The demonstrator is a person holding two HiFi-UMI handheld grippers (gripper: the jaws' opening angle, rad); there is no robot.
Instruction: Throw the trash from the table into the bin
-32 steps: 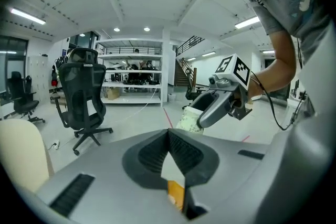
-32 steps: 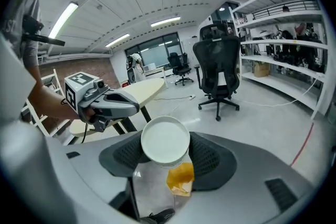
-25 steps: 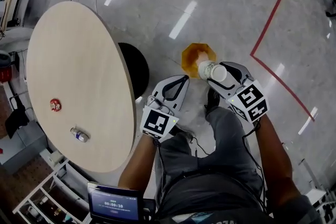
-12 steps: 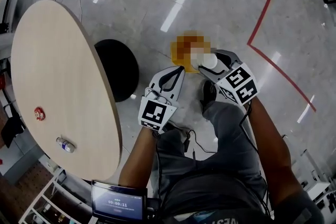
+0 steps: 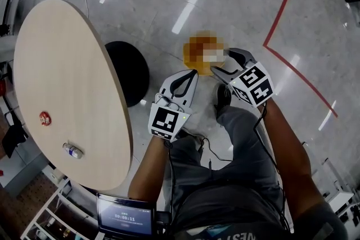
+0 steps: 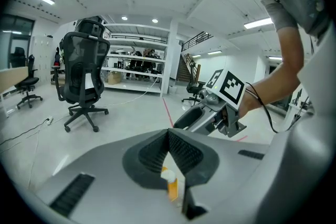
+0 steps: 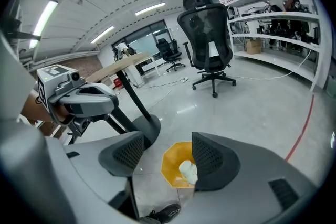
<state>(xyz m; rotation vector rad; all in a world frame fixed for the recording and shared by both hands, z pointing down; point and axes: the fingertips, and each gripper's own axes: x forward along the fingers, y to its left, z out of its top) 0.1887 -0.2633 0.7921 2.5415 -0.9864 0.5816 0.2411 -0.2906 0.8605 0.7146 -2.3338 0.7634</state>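
- Head view: the right tongs (image 5: pixel 221 63) hang spread beside the orange bin (image 5: pixel 190 58) on the floor, with nothing between them. A second ago a white cup sat between these tongs just above the bin. A mosaic patch covers the bin's mouth, so its contents cannot be made out here.
- The left tongs (image 5: pixel 193 73) point toward the bin, just beside the right pair, much as before.
- On the round table (image 5: pixel 67 64) at left, a red cap (image 5: pixel 45 118) and a small bottle (image 5: pixel 72 150) lie near the near edge, where they lay a second ago. The table sits further left in the frame than it did.
- Left gripper view: the left tongs (image 6: pixel 169 134) are pressed together at the tips and hold nothing. Through the slit below the tips the white cup (image 6: pixel 168 174) shows on top of the bin (image 6: pixel 174 190). The right tongs (image 6: pixel 184 120) reach in from the right, and no cup shows in them.
- Right gripper view: the right tongs (image 7: pixel 167 136) stand wide apart, pinching nothing. Below and between them the bin (image 7: pixel 172 161) sits on the floor beside the table's black base (image 7: pixel 144 126). The cup (image 7: pixel 187 171) lies inside the bin against its right side, partly behind the right-hand pad. The left tongs (image 7: pixel 114 105) enter from the left.
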